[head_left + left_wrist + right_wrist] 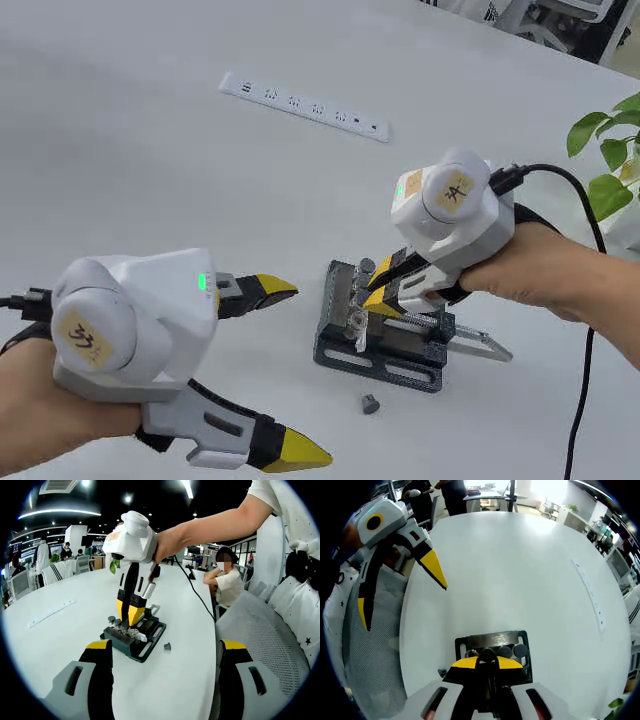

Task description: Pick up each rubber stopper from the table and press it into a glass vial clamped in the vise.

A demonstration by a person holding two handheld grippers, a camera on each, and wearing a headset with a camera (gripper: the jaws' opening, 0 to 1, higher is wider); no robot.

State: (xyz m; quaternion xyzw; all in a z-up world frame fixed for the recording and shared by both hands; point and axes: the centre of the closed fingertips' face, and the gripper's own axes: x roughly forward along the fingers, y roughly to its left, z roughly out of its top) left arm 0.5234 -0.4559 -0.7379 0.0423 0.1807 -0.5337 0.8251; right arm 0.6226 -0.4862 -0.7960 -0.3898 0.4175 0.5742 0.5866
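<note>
**A:** Head view first. How do the tongs stand?

**B:** The left gripper [288,372] is at the lower left over the white table [150,180]. Its yellow-tipped jaws are spread wide with nothing between them. The right gripper [385,290] has its tips on the dark grey metal vise [395,345], jaws narrow.

**A:** And the stoppers?

**B:** A small dark grey rubber piece, the loose stopper [370,404], lies on the table just in front of the vise. Clear glass vials [357,320] stand clamped in it. A long white power strip [303,105] lies well behind, with green plant leaves [605,150] at the right edge.

**A:** Left gripper view?

**B:** Its own jaws rise far apart. The loose stopper [167,646] sits beside the vise [150,645], and the right gripper [128,616] points straight down onto the row of vials.

**A:** Right gripper view?

**B:** The two yellow tips are nearly together, pinching a dark round held stopper [487,655] over the vise [470,642]. Beside it are capped vials [512,651]. The loose stopper [441,672] lies to the left, and the left gripper [402,602] is wide apart beyond it.
</note>
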